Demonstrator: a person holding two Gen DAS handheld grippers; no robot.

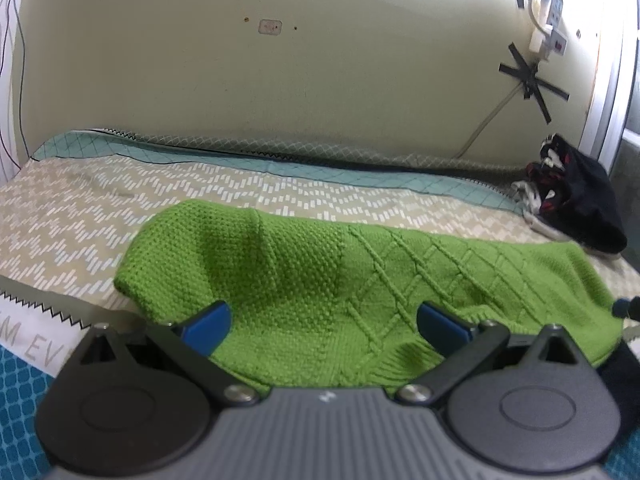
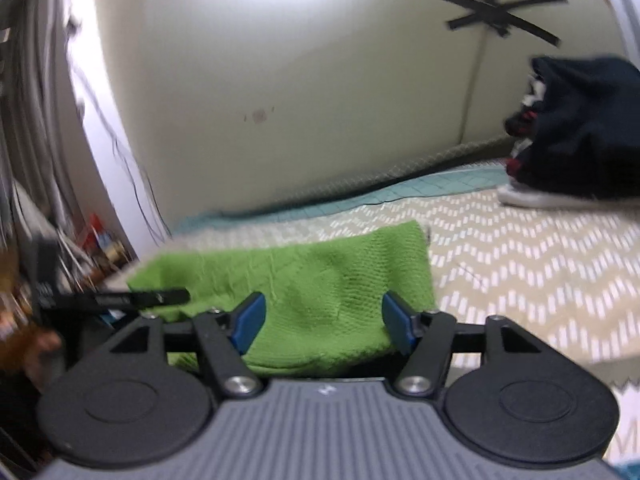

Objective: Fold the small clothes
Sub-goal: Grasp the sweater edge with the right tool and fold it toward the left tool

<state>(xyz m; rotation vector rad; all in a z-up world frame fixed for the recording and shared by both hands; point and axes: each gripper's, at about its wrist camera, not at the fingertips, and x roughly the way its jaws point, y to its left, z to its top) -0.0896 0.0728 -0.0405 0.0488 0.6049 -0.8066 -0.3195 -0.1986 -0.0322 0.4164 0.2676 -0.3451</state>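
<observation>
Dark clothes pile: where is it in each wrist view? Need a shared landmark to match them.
Left wrist: the dark clothes pile sits at the far right edge, on the bed against the wall, beyond the green knit sweater.
Right wrist: the pile is upper right, larger and motion-blurred.
Shared landmark: the black tape cross on the wall, above the pile in both.

Premises were a home bedroom: bed (image 1: 80,216) with zigzag-patterned sheet, heap of dark clothes (image 1: 576,200) by a marked wall (image 1: 280,80), taped cable (image 1: 492,116) running up it
</observation>
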